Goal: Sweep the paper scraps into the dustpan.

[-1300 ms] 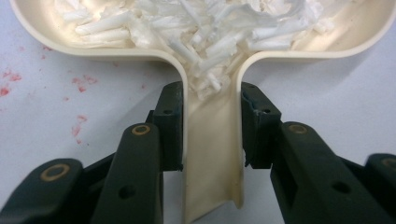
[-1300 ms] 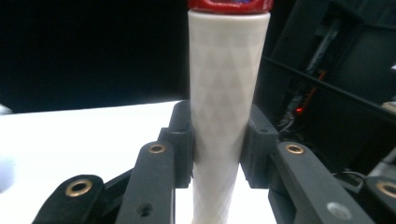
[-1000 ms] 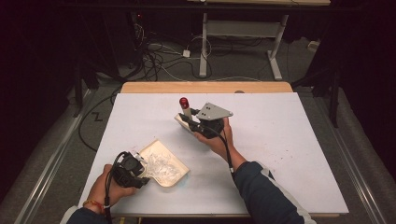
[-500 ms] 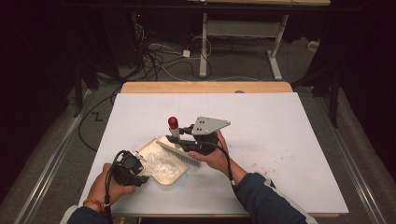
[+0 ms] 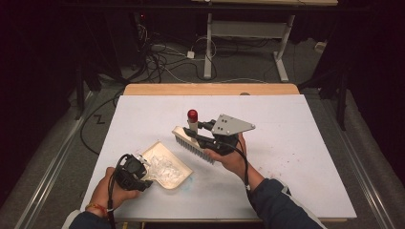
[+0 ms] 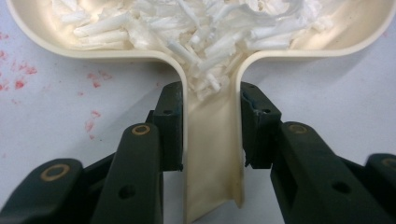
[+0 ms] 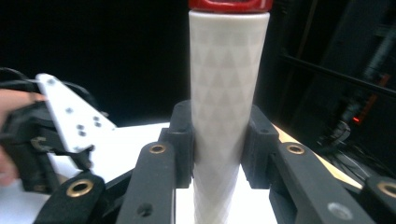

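Both grippers stay clamped as I work: left gripper (image 5: 135, 174) fingers on the dustpan (image 5: 167, 165) handle, right gripper (image 5: 203, 136) fingers on the brush (image 5: 193, 143), now lifted off the worktop (image 5: 296, 157) clear of the pan, so sweeping looks finished.

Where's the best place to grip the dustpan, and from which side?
By its narrow handle, from the person's side, fingers on its two flat edges, as the left gripper holds it now. The dustpan lies flat, its wide tray full of white shreds.
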`<state>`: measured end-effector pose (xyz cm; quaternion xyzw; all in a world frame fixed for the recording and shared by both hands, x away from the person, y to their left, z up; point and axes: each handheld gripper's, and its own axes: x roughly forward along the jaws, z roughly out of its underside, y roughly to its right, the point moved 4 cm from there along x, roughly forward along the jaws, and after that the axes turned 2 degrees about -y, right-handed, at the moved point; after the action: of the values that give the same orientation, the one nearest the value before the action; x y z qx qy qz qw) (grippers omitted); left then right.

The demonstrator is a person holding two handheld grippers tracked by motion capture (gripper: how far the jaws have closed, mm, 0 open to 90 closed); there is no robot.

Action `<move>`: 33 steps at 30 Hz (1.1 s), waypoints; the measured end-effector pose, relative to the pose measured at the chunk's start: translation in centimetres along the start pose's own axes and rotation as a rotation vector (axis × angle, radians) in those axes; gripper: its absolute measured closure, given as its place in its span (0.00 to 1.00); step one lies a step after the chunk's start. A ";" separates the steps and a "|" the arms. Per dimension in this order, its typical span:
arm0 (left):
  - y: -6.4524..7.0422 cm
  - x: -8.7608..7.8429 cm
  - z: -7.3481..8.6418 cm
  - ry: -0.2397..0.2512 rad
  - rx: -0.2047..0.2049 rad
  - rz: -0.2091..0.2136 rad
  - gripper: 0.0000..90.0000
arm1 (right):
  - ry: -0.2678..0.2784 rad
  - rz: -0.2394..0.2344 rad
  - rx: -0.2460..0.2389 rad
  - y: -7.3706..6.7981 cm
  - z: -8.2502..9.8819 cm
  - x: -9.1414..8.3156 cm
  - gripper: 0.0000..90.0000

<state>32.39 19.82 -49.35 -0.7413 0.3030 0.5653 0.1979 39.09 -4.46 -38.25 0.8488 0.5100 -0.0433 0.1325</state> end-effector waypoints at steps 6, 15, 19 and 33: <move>0.0 0.0 0.0 -0.001 0.003 0.000 0.70 | -0.071 0.049 -0.049 -0.2 1.5 1.0 0.78; 0.3 -0.1 0.4 -0.015 0.016 -0.004 0.70 | -0.125 -0.057 -0.029 -3.8 2.4 0.3 0.77; 0.6 -0.2 0.4 -0.035 0.029 -0.017 0.70 | -0.136 -0.073 -0.019 -5.1 2.4 -0.2 0.76; 1.0 -0.3 0.4 -0.040 0.033 -0.024 0.71 | -0.064 -0.106 0.046 -5.8 0.4 -2.8 0.78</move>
<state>31.35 19.41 -49.14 -0.7301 0.2992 0.5725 0.2229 32.71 -4.39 -39.10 0.8216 0.5486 -0.0891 0.1267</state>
